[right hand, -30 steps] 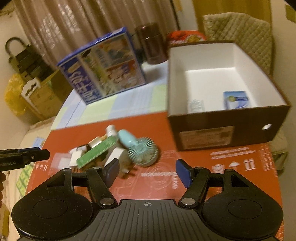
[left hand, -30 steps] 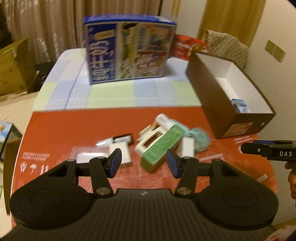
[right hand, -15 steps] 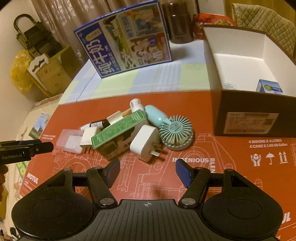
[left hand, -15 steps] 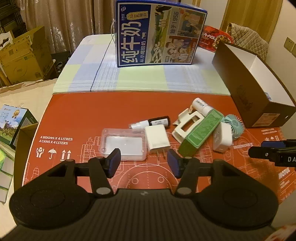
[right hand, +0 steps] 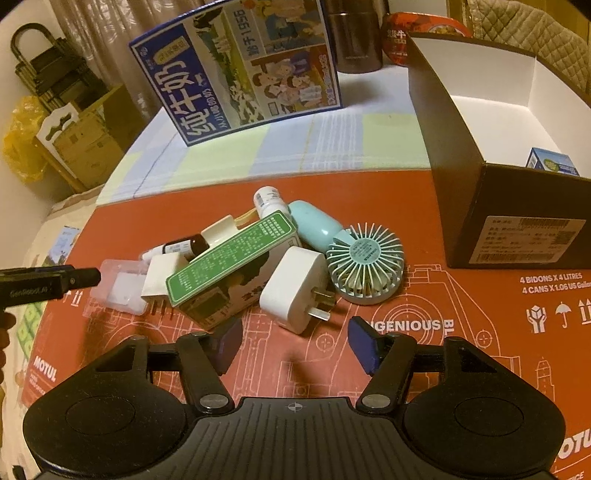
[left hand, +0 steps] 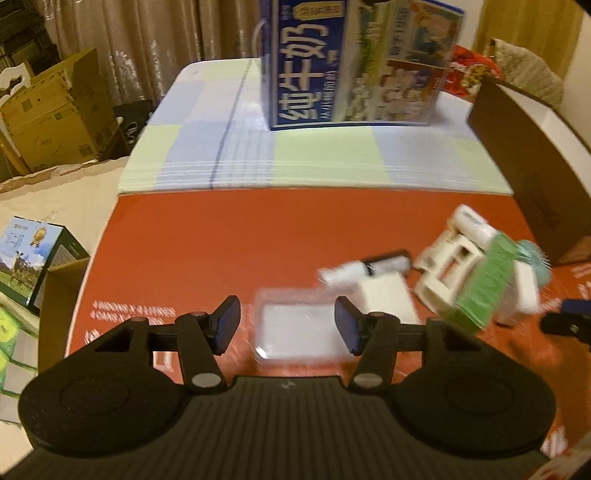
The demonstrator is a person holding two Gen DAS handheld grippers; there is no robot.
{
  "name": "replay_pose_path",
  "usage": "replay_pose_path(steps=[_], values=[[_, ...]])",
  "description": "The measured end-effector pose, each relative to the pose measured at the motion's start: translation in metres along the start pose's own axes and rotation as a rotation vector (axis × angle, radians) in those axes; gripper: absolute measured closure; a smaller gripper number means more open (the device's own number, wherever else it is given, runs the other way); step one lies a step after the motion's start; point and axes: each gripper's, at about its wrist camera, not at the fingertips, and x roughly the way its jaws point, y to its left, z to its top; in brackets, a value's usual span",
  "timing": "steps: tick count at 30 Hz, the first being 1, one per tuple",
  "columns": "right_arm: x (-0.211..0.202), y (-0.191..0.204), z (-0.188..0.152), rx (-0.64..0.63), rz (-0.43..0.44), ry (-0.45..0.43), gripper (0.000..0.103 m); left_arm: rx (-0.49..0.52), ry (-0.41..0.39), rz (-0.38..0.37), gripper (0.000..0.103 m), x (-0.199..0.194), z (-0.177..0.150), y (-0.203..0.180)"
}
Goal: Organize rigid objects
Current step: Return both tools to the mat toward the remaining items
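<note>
A big blue milk carton [right hand: 240, 70] stands behind the pile. A brown box [right hand: 491, 206] sits right of it. In the pile, a green box [right hand: 231, 260] leans on a white plug [right hand: 293, 290], beside a teal fan [right hand: 364, 264]. The left gripper [left hand: 286, 325] hangs open, seemingly over a clear plastic case [left hand: 299, 332]. The right gripper [right hand: 295, 345], closing on nothing, sits just in front of the plug.

We are in a lived-in home room, warmly lit. Ahead of the right gripper [right hand: 295, 345] stands a table under a pastel checked tablecloth [right hand: 280, 144], topped by a flattened red carton [right hand: 424, 350]. Farther ahead, brownish curtains [right hand: 110, 33] hang floor-length. Beyond the table to the right sits a quilted chair back [right hand: 524, 26], beside an instant noodle cup [right hand: 397, 35] and a dark jar [right hand: 356, 35]. To the left, stacked cardboard boxes [left hand: 51, 114] and a yellow plastic bag [right hand: 18, 144] crowd the floor.
</note>
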Motion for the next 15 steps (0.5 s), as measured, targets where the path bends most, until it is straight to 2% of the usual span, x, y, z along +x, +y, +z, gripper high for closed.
replay_pose_path(steps=[8,15], values=[[0.01,0.0,0.006,0.028,-0.022,0.007,0.045,-0.024,0.042,0.071,0.051,0.052,0.029,0.024],[0.023,0.003,0.012,0.027,-0.033,0.016,0.046,0.014,0.116,0.076,0.057,0.065,0.014,0.033]])
